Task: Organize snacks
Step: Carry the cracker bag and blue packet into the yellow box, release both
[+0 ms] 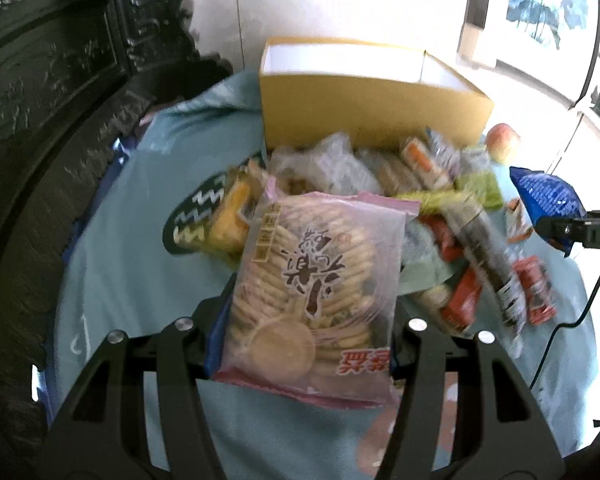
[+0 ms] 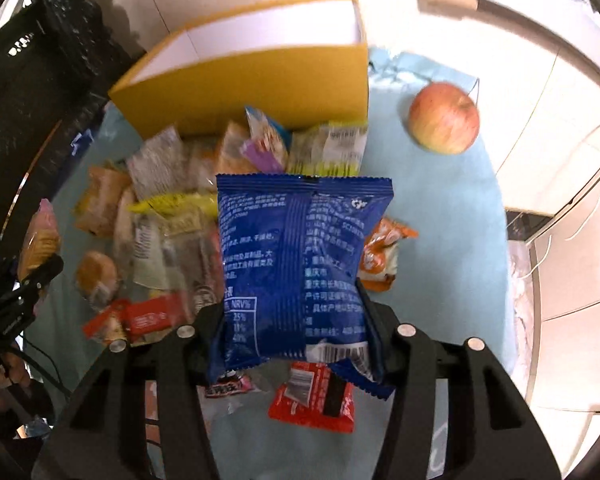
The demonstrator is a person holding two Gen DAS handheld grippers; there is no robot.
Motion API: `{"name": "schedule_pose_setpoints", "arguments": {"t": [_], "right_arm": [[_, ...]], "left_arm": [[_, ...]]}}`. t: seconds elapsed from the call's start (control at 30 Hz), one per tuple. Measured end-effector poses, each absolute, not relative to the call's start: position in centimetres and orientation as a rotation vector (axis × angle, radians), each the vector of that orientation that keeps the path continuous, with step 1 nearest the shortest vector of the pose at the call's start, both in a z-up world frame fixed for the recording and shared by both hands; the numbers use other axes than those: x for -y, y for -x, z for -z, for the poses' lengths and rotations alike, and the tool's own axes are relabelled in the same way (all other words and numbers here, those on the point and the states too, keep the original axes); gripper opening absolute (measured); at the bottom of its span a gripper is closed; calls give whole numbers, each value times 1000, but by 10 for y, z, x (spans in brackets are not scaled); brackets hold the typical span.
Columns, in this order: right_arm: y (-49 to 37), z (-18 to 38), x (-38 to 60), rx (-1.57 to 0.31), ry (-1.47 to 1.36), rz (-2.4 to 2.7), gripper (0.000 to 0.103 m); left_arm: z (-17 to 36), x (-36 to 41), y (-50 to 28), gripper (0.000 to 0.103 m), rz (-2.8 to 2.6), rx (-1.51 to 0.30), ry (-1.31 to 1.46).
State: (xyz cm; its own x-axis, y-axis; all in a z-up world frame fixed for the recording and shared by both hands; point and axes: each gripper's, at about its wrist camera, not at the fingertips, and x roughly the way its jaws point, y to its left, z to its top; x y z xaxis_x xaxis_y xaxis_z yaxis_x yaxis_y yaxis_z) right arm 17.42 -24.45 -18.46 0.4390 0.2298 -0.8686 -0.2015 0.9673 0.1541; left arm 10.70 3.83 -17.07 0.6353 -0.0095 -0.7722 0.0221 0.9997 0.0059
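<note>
Cracker bag (image 1: 316, 292): squeezed in the left gripper (image 1: 306, 344), middle of the frame, long way pointing up toward the yellow box (image 1: 364, 108).
Blue bag (image 2: 300, 268): pinched in the right gripper (image 2: 296, 340), standing tall, top edge toward the box.

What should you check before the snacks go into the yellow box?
1. Left tool has hold of the pink cracker bag: ok, the bag sits clamped between its fingers.
2. Right tool has hold of the blue snack bag: ok, gripped at its lower end.
3. Yellow box is open on top: ok.
4. Room inside the box: cannot tell, only its white inner walls show.
5. Way to the box: not ok for a low move, the snack pile lies right in front, so lift over it.
6. Apple out of the way: ok, it lies to the side.
</note>
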Motion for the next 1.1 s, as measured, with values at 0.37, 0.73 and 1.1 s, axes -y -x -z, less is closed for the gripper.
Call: {"name": "schedule_pose_setpoints", "arguments": {"t": [0.37, 0.73, 1.1], "right_arm": [[-135, 91, 232, -908, -24, -346, 54], [-120, 52, 240, -815, -16, -368, 54], [-146, -2, 235, -695, -9, -372, 54]], "left_arm": [[97, -27, -92, 59, 34, -758, -21], [63, -15, -94, 59, -20, -769, -36], [17, -17, -135, 59, -23, -691, 1]]}}
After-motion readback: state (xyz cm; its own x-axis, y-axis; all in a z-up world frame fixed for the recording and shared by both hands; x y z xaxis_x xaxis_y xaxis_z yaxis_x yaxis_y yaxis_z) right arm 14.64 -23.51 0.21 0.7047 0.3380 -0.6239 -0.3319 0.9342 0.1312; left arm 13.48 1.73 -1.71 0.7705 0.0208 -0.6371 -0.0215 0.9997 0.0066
